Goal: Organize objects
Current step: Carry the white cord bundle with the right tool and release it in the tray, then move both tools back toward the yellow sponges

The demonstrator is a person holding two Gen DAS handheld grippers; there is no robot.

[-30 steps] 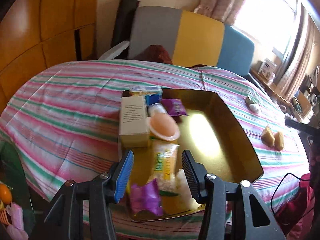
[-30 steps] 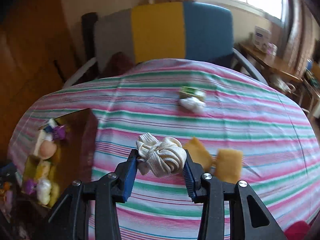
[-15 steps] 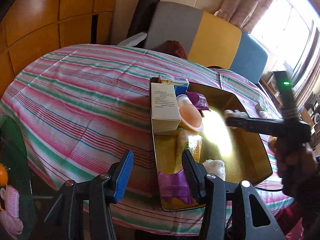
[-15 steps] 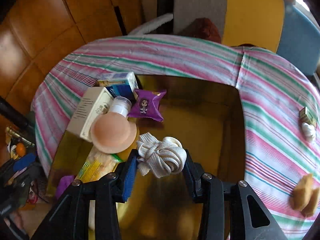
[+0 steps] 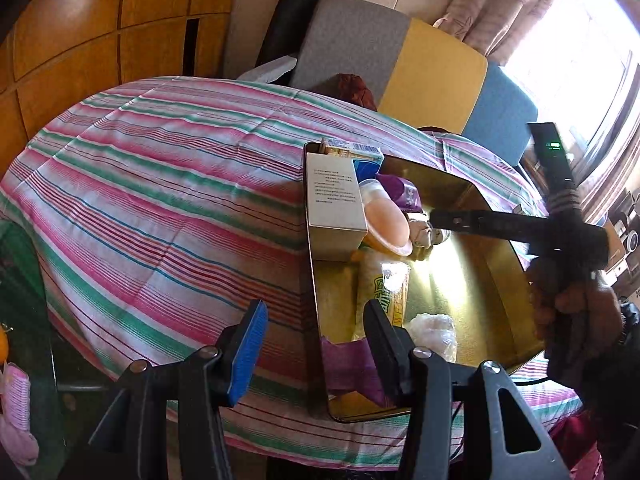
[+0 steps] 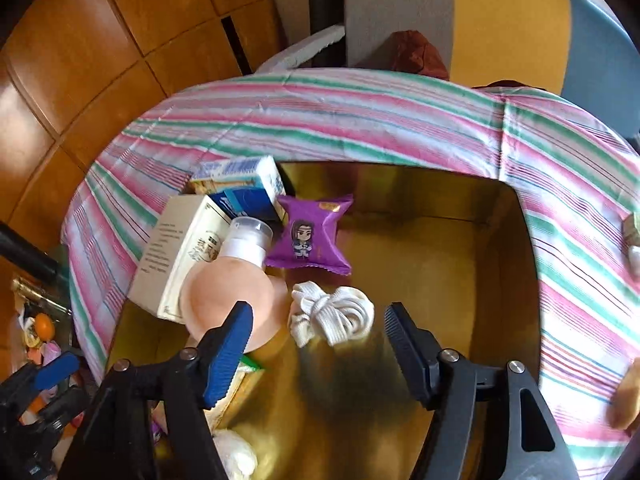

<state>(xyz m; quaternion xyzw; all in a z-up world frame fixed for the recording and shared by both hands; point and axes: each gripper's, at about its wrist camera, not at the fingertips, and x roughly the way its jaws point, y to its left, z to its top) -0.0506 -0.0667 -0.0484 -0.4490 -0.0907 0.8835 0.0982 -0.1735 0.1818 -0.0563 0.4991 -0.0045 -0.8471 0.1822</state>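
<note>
Looking down my right tongs (image 6: 316, 330), I see their jaws have just been opening and now stand spread, pads clear of the white knotted cord (image 6: 332, 316), which lies on the floor of the gold tray (image 6: 508, 280) between and just beyond the tips. Touching nothing of mine, the cord rests just right of the peach-coloured bottle (image 6: 228, 300), whose clear cap points toward the far left. Beyond the cord sits a purple snack packet (image 6: 310, 236) printed with a cartoon figure. Left of the bottle lies a cream carton (image 6: 176, 256) with printed text, and farther back a blue and white carton (image 6: 244, 184) stands in the tray's far-left corner. The right half of the tray floor is bare and shiny.

My left tongs (image 5: 312, 344) hang over the tray's near-left edge, jaws part-spread with nothing gripped between them; the blue pad sits above the striped cloth of the worktop (image 5: 160, 184) and the black one above the tray. Near them in the tray lie a purple wrapper (image 5: 344, 360), a yellow-green printed bag (image 5: 388, 292) and a crumpled white plastic piece (image 5: 434, 334). In that view my right hand (image 5: 576, 308) holds its tool out over the tray from the right. Beyond the worktop stands a chair (image 5: 432, 64) with a grey, yellow and blue back, against curtains (image 5: 500, 12).
</note>
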